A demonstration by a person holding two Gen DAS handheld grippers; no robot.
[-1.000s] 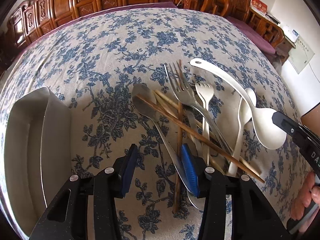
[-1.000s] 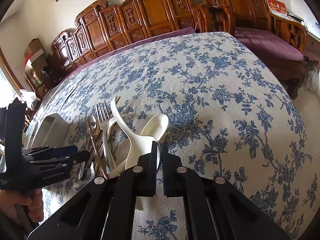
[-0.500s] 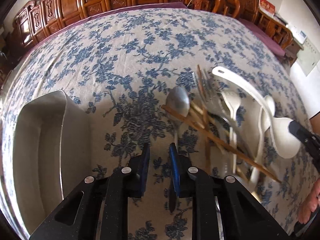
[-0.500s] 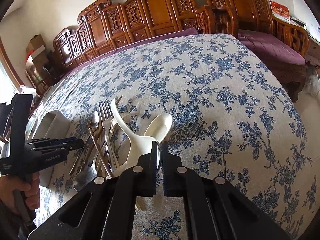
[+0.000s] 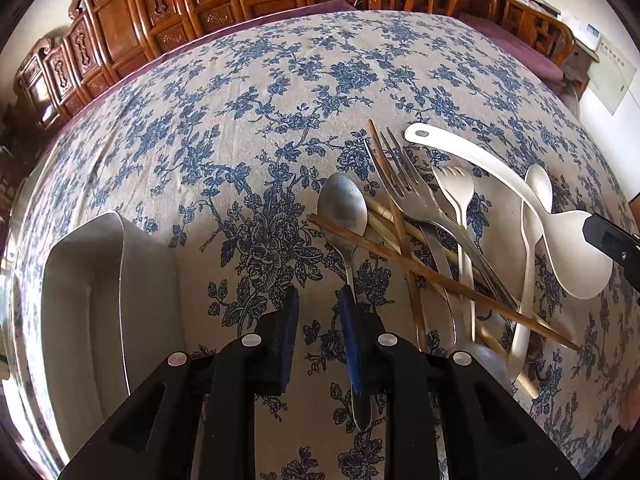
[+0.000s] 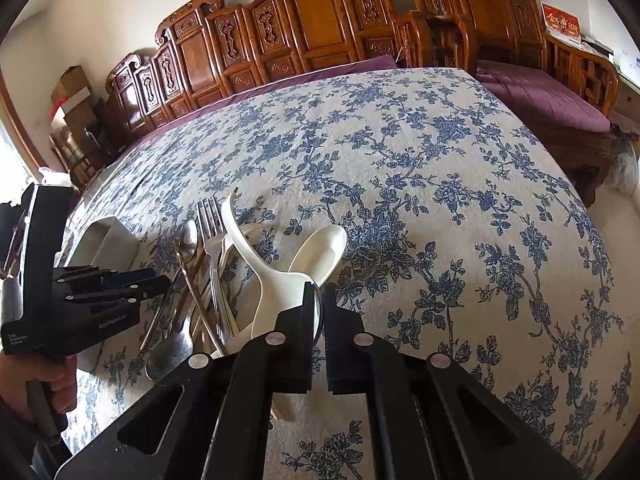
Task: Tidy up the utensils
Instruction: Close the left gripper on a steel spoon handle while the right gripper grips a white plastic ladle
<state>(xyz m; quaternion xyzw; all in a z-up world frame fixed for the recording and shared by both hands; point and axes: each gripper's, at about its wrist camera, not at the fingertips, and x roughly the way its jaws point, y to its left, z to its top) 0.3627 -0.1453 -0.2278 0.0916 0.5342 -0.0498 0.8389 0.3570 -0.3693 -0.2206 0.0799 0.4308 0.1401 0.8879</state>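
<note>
On the table's blue-flowered cloth, the utensils lie in a crossed heap just right of the left tool. A long brown wooden chopstick slants over the neck of the dull steel spoon and on across the steel fork, the white plastic fork and the slim white plastic spoon. Paler chopsticks are wedged beneath them. Carved wooden chairs line the table's far edge.

The left tool's jaws have just been closing and stand narrow. The steel spoon's handle runs along the inner face of the right-hand pad, while the other pad stands apart from it with cloth showing between.

The right tool is clamped on the bowl rim of the large white plastic serving spoon, whose curved handle rises ahead of it over the heap.

Left of the left tool stands a rectangular steel tray; what we see of its inside is bare metal.
</note>
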